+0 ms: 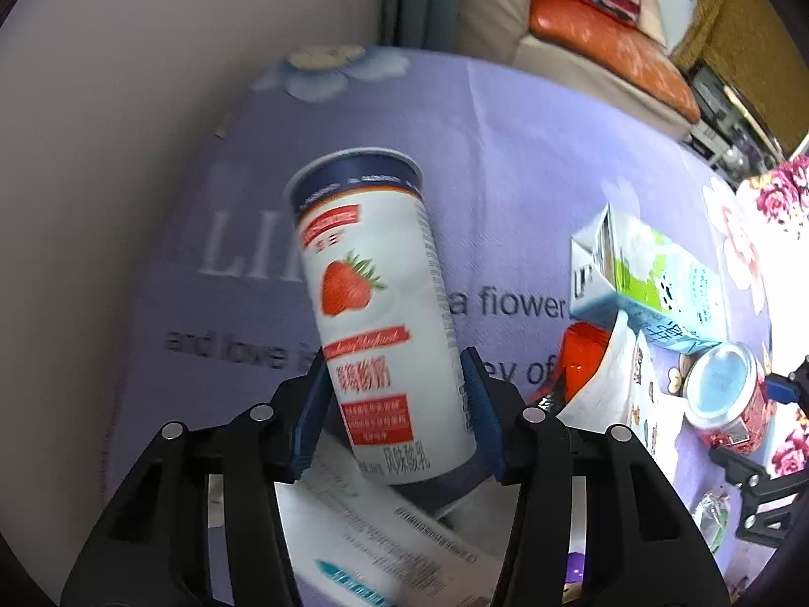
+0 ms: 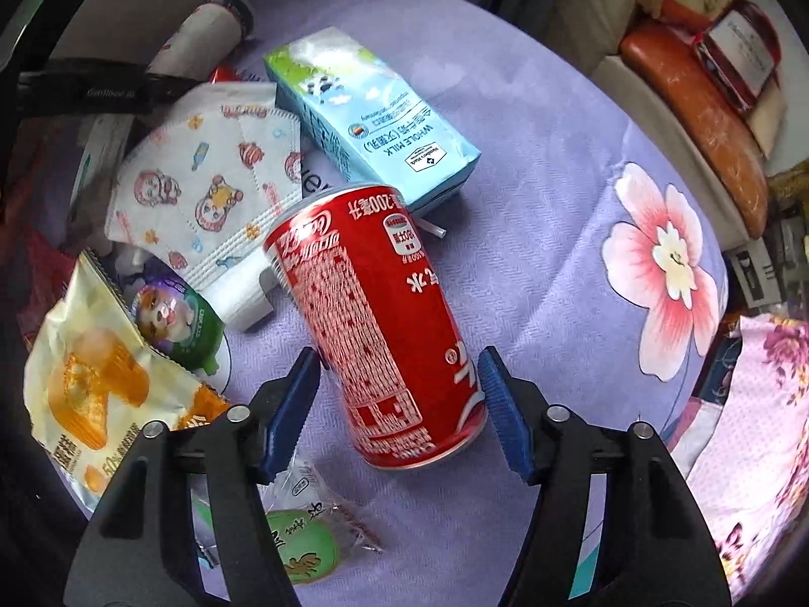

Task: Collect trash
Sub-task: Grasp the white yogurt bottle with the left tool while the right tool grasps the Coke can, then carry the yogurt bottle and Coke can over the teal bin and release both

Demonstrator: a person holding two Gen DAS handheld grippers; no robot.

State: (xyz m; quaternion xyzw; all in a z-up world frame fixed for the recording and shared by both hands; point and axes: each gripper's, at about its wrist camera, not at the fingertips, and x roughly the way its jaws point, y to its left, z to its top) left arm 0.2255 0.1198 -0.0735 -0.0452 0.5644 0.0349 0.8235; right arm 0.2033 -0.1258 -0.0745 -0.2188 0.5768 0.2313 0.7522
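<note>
In the left wrist view my left gripper (image 1: 394,404) is shut on a white strawberry yogurt can (image 1: 374,303), held tilted above the purple cloth (image 1: 505,152). In the right wrist view my right gripper (image 2: 399,404) is closed around a red cola can (image 2: 374,323); both blue pads (image 2: 498,404) touch its sides. The cola can also shows end-on in the left wrist view (image 1: 723,394). A milk carton (image 2: 369,116) lies just beyond the cola can, and shows in the left wrist view (image 1: 652,278).
A printed face mask (image 2: 212,187), a yellow snack wrapper (image 2: 96,384), a green sweet packet (image 2: 298,551) and a purple-green lid (image 2: 172,318) lie left of the right gripper. A white paper box (image 1: 374,546) lies under the left gripper. A sofa (image 2: 698,116) stands behind.
</note>
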